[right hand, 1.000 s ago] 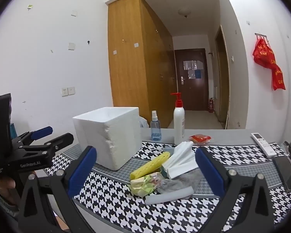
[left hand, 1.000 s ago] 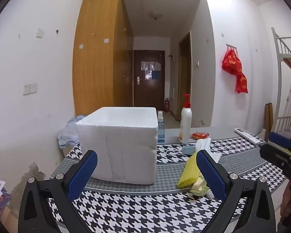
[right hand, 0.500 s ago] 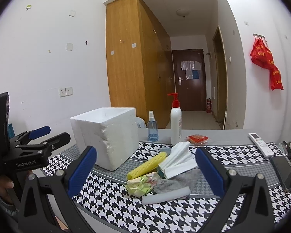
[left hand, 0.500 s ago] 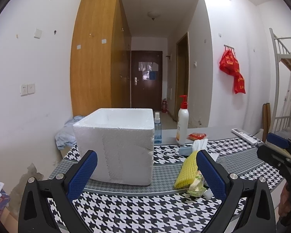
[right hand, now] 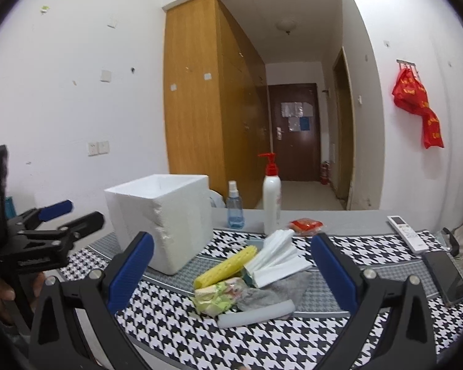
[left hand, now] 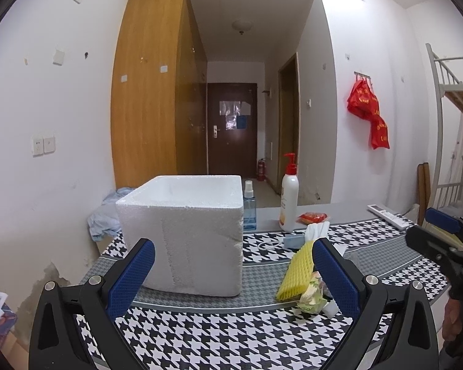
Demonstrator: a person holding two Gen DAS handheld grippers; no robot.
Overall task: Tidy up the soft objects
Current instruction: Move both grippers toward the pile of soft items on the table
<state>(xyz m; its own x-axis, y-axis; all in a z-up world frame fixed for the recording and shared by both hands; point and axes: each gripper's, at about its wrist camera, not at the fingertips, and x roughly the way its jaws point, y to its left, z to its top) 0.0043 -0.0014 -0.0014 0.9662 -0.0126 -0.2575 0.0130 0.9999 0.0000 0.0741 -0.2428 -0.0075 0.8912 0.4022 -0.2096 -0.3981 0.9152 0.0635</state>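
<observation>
Nothing gripped yet: left gripper (left hand: 231,265) spread wide and empty, right gripper (right hand: 233,260) spread wide and empty too. Ahead of the left one's fingers and nearer its left pad, one white foam box (left hand: 186,234), open on top, likely the bin. Just inside its right pad, the soft pile. Between the right gripper's fingers, left to right: one yellow foam-net sleeve (right hand: 225,266), one crumpled green-yellow wrapper (right hand: 217,297), one fan of white tissues (right hand: 276,259), one grey sock (right hand: 273,291), one pale foam tube (right hand: 256,316) nearest the lens. Beyond: one blue spray bottle (right hand: 235,208), one pump bottle (right hand: 271,202). Best to take a single piece from the pile's edge, probably the tube, close gently at mid-length, lift straight up, then carry over the box rim.
</observation>
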